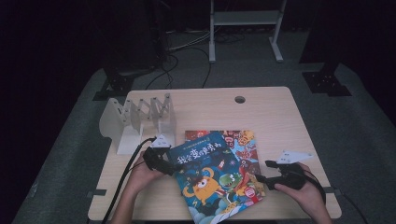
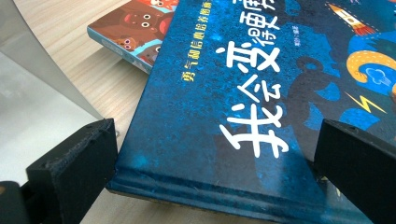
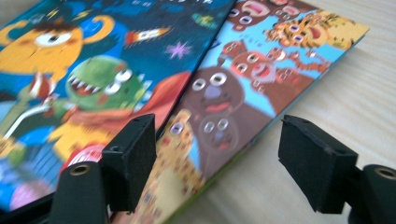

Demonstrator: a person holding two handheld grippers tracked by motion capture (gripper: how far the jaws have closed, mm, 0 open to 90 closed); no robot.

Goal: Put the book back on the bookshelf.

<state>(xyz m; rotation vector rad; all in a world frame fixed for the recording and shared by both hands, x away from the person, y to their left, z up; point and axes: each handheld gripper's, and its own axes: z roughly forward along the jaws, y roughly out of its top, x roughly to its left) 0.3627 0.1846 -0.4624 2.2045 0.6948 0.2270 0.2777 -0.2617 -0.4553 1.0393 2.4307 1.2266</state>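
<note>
Black jaws of my left gripper [image 2: 210, 158] rise closest to the lens in the left gripper view, standing apart on either side of the near corner of the blue book [image 2: 243, 93], one jaw off its edge over the table [image 2: 84, 70], the other over the cover; I cannot tell whether either pad touches it; big white Chinese characters run across that cover away from my jaws, with a line of small yellow characters beside them, too fine for me to read; a second book [image 2: 135, 32] with brown bear faces pokes out from beneath the blue one, beyond my jaws.

From the high view, my left hand [image 1: 140, 175] rests on the table with the left gripper pointing at the blue book's left edge; my right hand [image 1: 303, 189] lies at the right, its right gripper [image 1: 261, 171] aimed level toward the books' right side; a white folding rack [image 1: 140, 121] stands just behind my left gripper.

Only the right gripper view gives me the animal-face book [image 3: 243, 93] up close: bears and a tiger on light blue, lying under the blue book [image 3: 93, 70] with its orange monster and green dinosaur; my right jaws are parted with nothing gripped, one jaw over the covers, the other over bare table past the lower book's edge.
</note>
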